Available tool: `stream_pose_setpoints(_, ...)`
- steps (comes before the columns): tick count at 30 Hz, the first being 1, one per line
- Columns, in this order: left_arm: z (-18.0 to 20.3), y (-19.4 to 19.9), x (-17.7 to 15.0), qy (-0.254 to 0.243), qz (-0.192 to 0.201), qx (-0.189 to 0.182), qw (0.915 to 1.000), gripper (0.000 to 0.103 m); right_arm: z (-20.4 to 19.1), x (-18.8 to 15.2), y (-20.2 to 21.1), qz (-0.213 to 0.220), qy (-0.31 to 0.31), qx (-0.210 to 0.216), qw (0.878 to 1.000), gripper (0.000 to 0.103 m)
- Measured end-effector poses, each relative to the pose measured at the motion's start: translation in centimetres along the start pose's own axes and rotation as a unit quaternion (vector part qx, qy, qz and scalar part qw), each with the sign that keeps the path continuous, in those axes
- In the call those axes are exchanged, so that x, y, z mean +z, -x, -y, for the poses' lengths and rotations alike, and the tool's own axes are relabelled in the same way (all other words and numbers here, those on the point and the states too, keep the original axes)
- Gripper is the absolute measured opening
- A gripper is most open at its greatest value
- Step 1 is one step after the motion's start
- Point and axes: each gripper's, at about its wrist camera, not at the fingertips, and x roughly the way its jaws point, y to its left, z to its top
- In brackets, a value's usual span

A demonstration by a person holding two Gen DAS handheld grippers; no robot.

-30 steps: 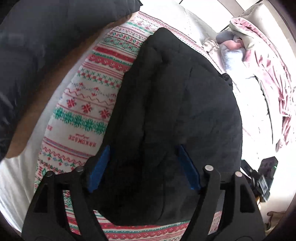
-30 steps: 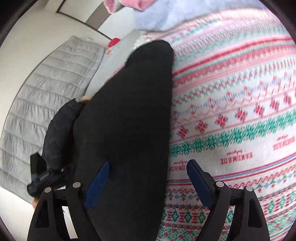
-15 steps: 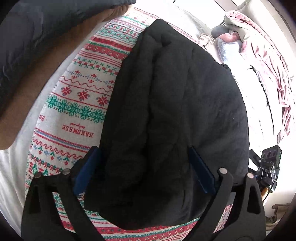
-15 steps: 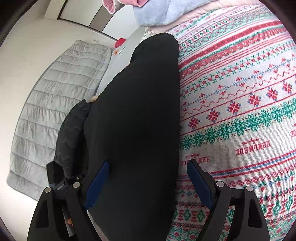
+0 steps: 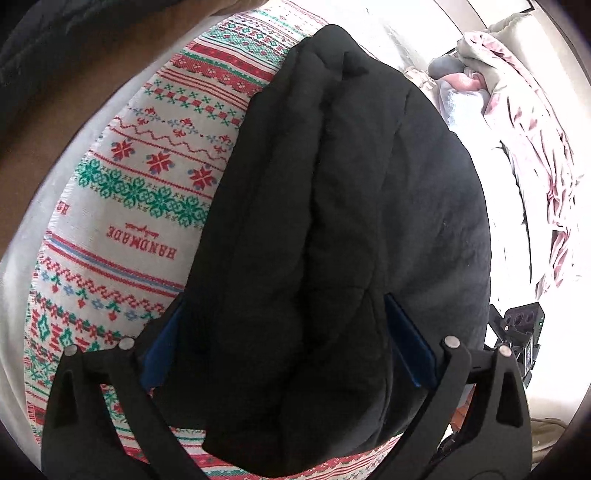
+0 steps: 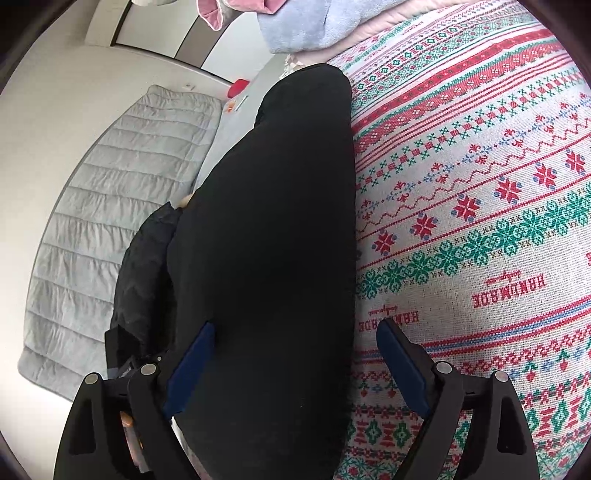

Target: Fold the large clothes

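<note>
With my left tongs (image 5: 284, 339) and right tongs (image 6: 295, 362) both spread wide over the folded black garment (image 5: 332, 221) lying on the patterned bedspread (image 5: 147, 192), I judge its puffy layers could spring open unpinned.

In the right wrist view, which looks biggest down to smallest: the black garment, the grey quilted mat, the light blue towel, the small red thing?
1. Black garment, though nearest the camera
2. Grey quilted mat
3. Light blue towel, partly cut off
4. Small red object
</note>
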Motion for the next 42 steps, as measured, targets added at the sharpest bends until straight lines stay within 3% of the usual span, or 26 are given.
stream_pose_setpoints(4, -0.1, -0.1, -0.2, -0.002, 0.002, -0.006, 1.0, 0.101, -1.0, -0.2, 0.3, 0.014, 0.021, -0.024, 0.999, 0.091)
stream_pose_setpoints(15, 0.1, -0.5, -0.7, -0.007, 0.007, -0.024, 0.9997, 0.101, -1.1, -0.1, -0.4, 0.004, -0.004, 0.002, 1.0, 0.09)
stream_pose_setpoints(21, 0.4, -0.4, -1.1, 0.004, 0.01, -0.017, 0.9998, 0.099, -1.8, -0.1, -0.9, 0.003, 0.015, -0.013, 1.0, 0.092)
stream_pose_setpoints(29, 0.5, -0.7, -1.4, 0.004, 0.02, -0.027, 0.9994, 0.099, -0.2, 0.3, -2.4, -0.022, -0.026, 0.03, 0.999, 0.094)
stream_pose_setpoints(35, 0.4, -0.9, -1.3, 0.0, 0.023, -0.03, 0.9993, 0.099, -1.7, 0.1, -3.1, -0.017, 0.012, 0.001, 1.0, 0.094)
stream_pose_setpoints(39, 1.0, -1.0, -1.3, -0.002, 0.027, -0.016, 0.9995, 0.098, -2.0, -0.1, -3.2, -0.013, 0.018, -0.003, 1.0, 0.091)
stream_pose_setpoints(42, 1.3, -0.9, -1.3, -0.007, 0.031, -0.007, 0.9995, 0.089, -2.4, -0.4, -3.2, -0.006, 0.03, -0.014, 0.999, 0.083)
